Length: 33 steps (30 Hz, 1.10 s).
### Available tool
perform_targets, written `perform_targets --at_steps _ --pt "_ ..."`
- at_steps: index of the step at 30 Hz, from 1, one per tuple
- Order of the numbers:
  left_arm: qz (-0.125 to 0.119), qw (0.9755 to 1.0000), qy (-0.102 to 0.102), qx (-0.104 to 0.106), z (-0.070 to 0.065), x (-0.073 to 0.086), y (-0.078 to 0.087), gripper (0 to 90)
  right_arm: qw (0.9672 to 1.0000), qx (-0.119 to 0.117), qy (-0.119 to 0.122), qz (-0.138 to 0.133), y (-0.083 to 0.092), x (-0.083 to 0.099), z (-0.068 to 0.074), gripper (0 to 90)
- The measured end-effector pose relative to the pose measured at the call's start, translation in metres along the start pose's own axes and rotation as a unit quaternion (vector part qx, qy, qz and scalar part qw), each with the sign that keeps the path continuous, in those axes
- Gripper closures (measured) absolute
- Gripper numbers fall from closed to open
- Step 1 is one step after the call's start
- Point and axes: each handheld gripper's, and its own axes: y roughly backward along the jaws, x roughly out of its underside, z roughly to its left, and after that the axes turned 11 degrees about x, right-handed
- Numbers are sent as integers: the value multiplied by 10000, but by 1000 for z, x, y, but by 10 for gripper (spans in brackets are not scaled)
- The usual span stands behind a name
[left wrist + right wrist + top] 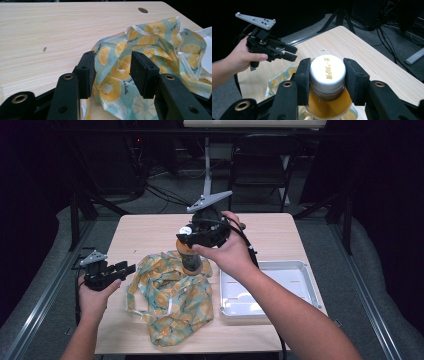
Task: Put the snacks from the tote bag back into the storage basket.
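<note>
High view: the right gripper (192,251) is held above the middle of the pale wooden table (150,227), pointing down, and grips a clear plastic bottle of amber drink with a white screw cap (191,262) by its top. The bottle stands upright over the crumpled light-blue cloth bag printed with orange and lemon slices (172,297), its lower end at the bag's upper folds — whether it touches the fabric I cannot tell. In the right gripper view the two black jaws sit on either side of the white cap (327,71), pads pressed against its ribbed edge and the neck below, so they are partly open around the cap and hold it.

The left gripper (124,270) is at the table's left edge, just beside the bag's left side, aimed level toward it. In the left gripper view its jaws stand apart with the printed fabric (140,65) lying beyond and between them — the pads do not press on it, and it holds nothing.

A shallow white plastic tray (300,270) lies at the table's right, next to the bag, under the person's right forearm.
</note>
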Motion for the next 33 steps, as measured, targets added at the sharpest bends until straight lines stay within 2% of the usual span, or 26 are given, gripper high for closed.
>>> perform_targets --at_steps 11,18,26,33 --pt "10 10000 10 -18 1 1 0 555 9996 231 -144 -37 23 16 -24 588" --pt "7 10000 29 -40 2 1 1 555 9988 412 -255 5 38 33 -41 588" --pt "20 10000 25 -86 2 1 0 543 9975 578 -399 -7 51 48 -54 588" --pt "-22 9999 19 -133 1 1 1 516 9968 668 -435 41 55 58 -60 588"
